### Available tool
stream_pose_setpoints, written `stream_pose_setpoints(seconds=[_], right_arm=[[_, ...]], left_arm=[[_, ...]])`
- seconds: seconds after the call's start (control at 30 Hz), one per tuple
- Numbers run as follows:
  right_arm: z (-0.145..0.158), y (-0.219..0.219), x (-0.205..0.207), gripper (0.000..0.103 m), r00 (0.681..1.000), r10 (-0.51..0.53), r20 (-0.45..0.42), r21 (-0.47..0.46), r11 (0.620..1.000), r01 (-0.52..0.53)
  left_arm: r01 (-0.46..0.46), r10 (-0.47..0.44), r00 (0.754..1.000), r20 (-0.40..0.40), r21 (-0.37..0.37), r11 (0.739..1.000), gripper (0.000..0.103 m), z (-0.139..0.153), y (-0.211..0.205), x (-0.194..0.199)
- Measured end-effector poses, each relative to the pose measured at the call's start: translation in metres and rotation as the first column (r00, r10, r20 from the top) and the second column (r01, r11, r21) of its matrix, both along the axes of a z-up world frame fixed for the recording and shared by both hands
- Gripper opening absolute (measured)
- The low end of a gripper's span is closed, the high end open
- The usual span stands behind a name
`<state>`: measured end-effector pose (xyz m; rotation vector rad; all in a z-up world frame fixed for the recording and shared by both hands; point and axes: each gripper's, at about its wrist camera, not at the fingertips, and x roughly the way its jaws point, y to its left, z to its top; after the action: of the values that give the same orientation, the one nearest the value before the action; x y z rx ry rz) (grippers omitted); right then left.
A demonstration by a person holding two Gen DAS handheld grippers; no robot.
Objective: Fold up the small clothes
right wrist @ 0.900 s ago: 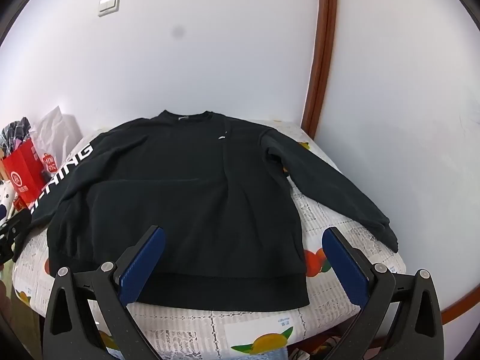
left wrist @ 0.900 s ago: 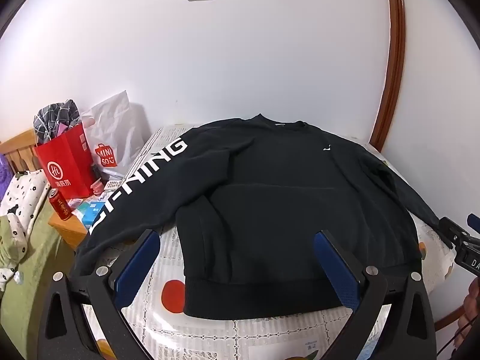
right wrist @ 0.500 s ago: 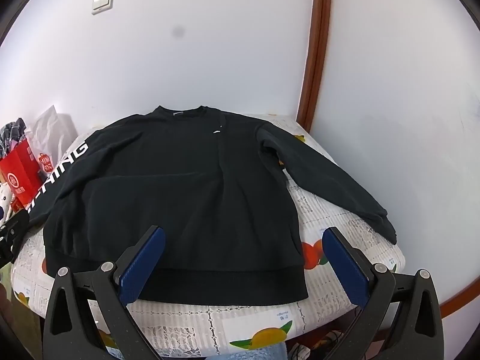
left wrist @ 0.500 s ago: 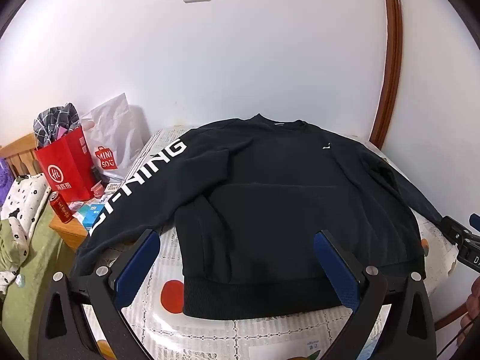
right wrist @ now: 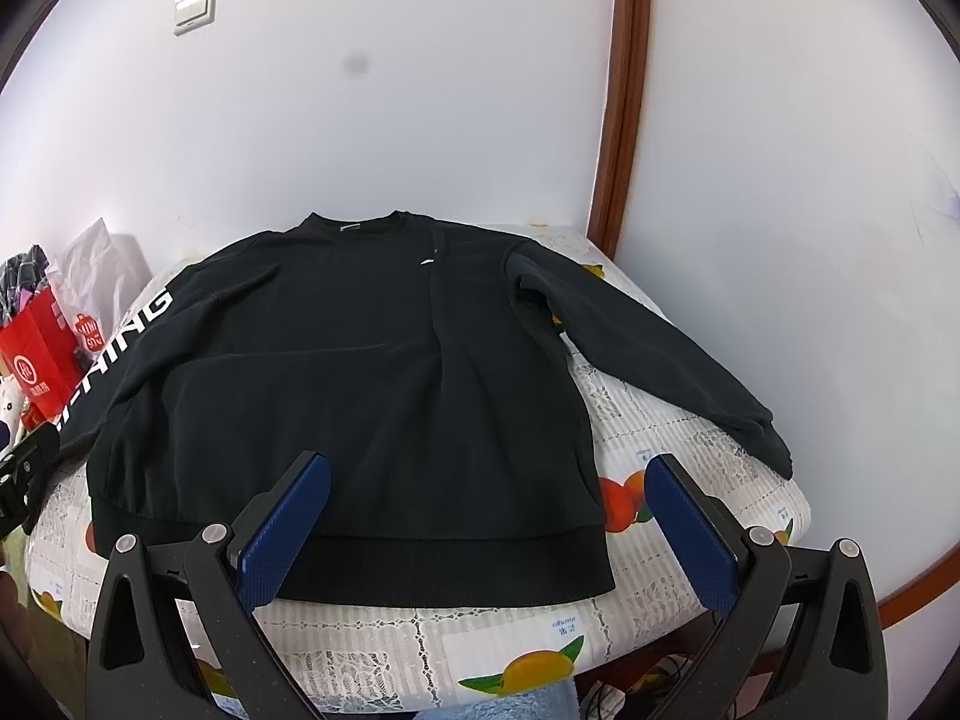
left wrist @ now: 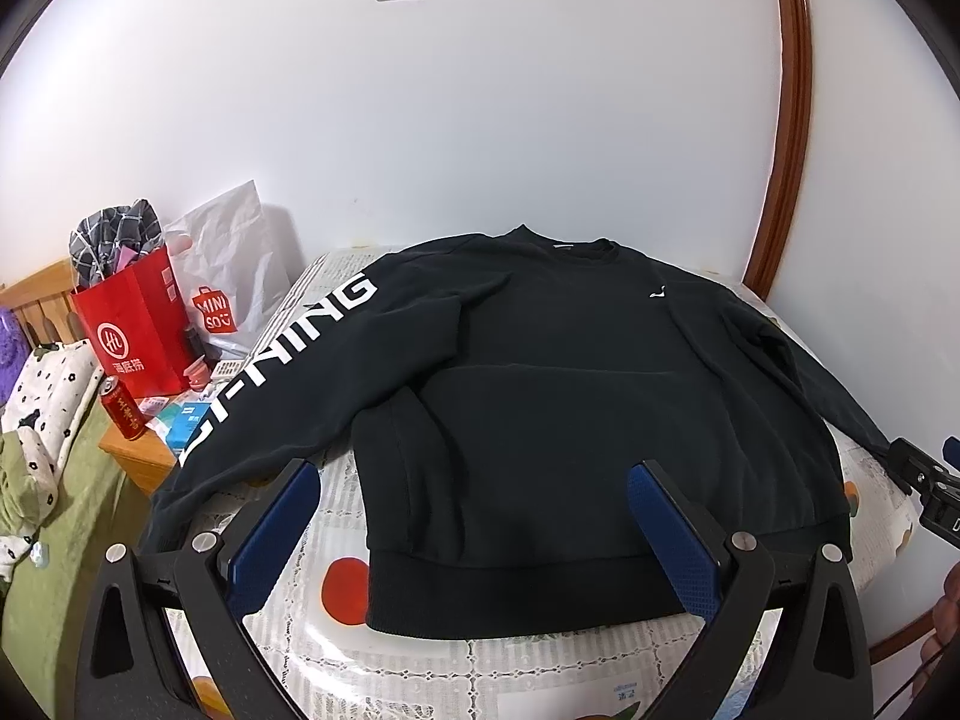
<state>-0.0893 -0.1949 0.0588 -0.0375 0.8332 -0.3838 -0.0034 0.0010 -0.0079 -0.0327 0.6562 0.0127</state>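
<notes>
The left gripper [left wrist: 474, 531] hovered with its blue-padded jaws spread as wide as they go and nothing between them; the right gripper [right wrist: 489, 531] stood just as wide and just as empty. Ahead of and below both lay the black sweatshirt [left wrist: 576, 396], spread flat, front up, on a table covered by a fruit-print cloth [right wrist: 672, 438], its collar toward the far wall and its ribbed hem [right wrist: 456, 570] nearest the grippers.

Bare cloth showed in a strip between the hem and the table's near edge, under each gripper. Beyond the right gripper's right finger, the plain sleeve [right wrist: 648, 354] ran out diagonally, its cuff at the table's right edge, with open cloth between sleeve and body. Ahead of the left gripper's left finger, the other sleeve [left wrist: 270, 384] angled toward the table's left edge, its cuff at or over that edge. The white wall [left wrist: 480, 120] stood close behind the collar, and a brown wooden trim [right wrist: 624, 90] rose at the far right corner.

White letters down the left sleeve read "LI-NING". A small white logo [left wrist: 659, 292] sat on the chest. Left of the left gripper, off the table, a white bag [left wrist: 225, 282] read "MINISO", beside a red paper bag [left wrist: 135, 330] with a round white emblem and Chinese characters, and a red can [left wrist: 124, 411].
</notes>
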Motion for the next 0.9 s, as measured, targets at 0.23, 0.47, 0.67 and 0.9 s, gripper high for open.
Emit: stream_pose_setpoints(seconds=[0.23,0.47,0.67,0.9], right_arm=[[0.0013,0.0012,0.0006,0.103,1.000,-0.002,-0.002,0.000,1.000,0.002],[0.0020,0.0001,-0.0003,0.103,1.000,-0.003,0.002,-0.001,1.000,0.003],[0.0027,-0.0040,-0.0012,0.103,1.000,-0.018,0.006,0.006,1.000,0.018],[0.0049,-0.0066,-0.0028,0.103,1.000,-0.027,0.011,0.008,1.000,0.027]], left_arm=[[0.000,0.000,1.000,0.000,-0.002,1.000,0.103,0.0023,0.0013,0.0011],[0.003,-0.003,1.000,0.005,0.002,1.000,0.103,0.0044,0.0010,0.0014],[0.001,-0.001,1.000,0.004,0.000,1.000,0.103,0.0049,0.0005,0.0018],[0.001,-0.001,1.000,0.007,0.002,1.000,0.103,0.0079,-0.0022,0.0014]])
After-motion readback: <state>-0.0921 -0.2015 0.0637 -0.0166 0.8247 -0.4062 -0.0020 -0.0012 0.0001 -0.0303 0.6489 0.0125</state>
